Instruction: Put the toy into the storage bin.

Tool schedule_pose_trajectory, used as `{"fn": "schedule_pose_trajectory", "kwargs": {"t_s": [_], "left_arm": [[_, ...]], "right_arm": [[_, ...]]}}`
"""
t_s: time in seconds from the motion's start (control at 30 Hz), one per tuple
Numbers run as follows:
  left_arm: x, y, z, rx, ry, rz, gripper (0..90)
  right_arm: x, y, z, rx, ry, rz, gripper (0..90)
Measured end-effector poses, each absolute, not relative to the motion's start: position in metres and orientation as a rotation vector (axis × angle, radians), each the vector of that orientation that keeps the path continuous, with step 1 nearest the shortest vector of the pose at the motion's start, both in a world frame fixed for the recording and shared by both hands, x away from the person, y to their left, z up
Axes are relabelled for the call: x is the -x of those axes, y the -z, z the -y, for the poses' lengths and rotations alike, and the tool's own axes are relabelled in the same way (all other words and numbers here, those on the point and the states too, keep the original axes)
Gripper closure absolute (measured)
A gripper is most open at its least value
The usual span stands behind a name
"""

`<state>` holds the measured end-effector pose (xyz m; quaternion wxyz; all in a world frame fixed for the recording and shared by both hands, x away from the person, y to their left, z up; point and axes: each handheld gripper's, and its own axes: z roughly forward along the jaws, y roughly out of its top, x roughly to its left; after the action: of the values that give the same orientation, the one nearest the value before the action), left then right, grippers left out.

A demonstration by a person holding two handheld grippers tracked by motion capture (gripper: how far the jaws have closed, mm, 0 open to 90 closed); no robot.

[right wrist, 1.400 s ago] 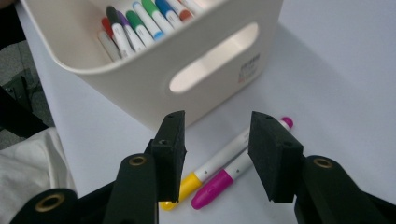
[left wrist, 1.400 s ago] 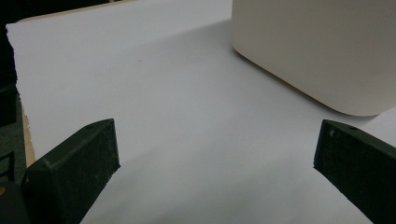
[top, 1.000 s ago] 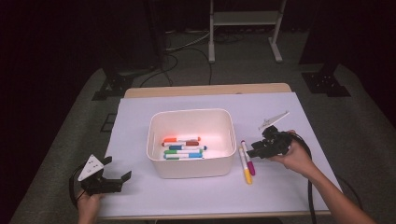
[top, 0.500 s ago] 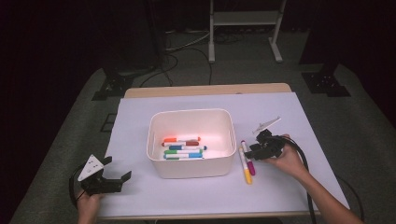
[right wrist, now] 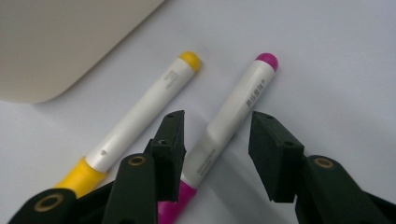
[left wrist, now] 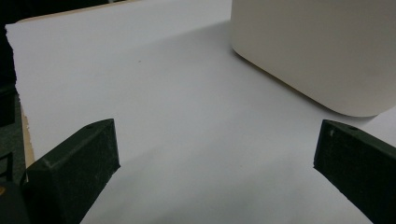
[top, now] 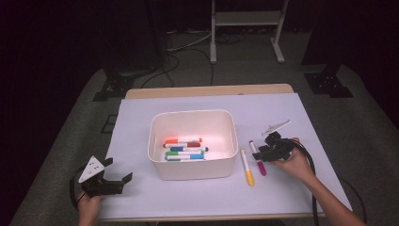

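Observation:
A magenta marker (top: 254, 147) and a yellow marker (top: 246, 167) lie side by side on the white table cover, just right of a cream bin (top: 193, 113). The bin holds several coloured markers (top: 184, 148). My right gripper (top: 262, 154) is low over the magenta marker. In the right gripper view its jaws stand open on either side of the magenta marker (right wrist: 247, 88), with a gap at the right pad. The yellow marker (right wrist: 149, 107) lies just outside the left jaw. My left gripper (top: 118, 169) rests open and empty at the front left corner.
The bin's outer wall (left wrist: 317, 46) rises ahead and right of my left gripper (left wrist: 217, 130), with bare white cover between. The bin's corner (right wrist: 56, 42) is close to the yellow marker. A cable trails from the right hand toward the table's front edge.
My right gripper has sunk toward the table and come down over the magenta marker. The left gripper has stayed where it was.

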<state>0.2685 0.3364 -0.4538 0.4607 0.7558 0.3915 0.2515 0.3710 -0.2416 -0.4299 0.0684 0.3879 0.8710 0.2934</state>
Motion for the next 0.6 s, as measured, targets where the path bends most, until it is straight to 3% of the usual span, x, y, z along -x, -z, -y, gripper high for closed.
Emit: {"fn": "schedule_pose_trajectory", "kwargs": {"t_s": [0.3,0.6], "left_arm": [[-0.269,0.454,-0.336,-1.862,-0.617,-0.965,0.0],[-0.268,0.454,-0.338,-1.855,-0.614,-0.964,0.0]], "right_arm": [[-0.368,0.432,0.264,-1.231,-0.827,-2.561,56.3],[-0.369,0.437,0.266,-1.233,-0.761,-2.513,67.2]]}}
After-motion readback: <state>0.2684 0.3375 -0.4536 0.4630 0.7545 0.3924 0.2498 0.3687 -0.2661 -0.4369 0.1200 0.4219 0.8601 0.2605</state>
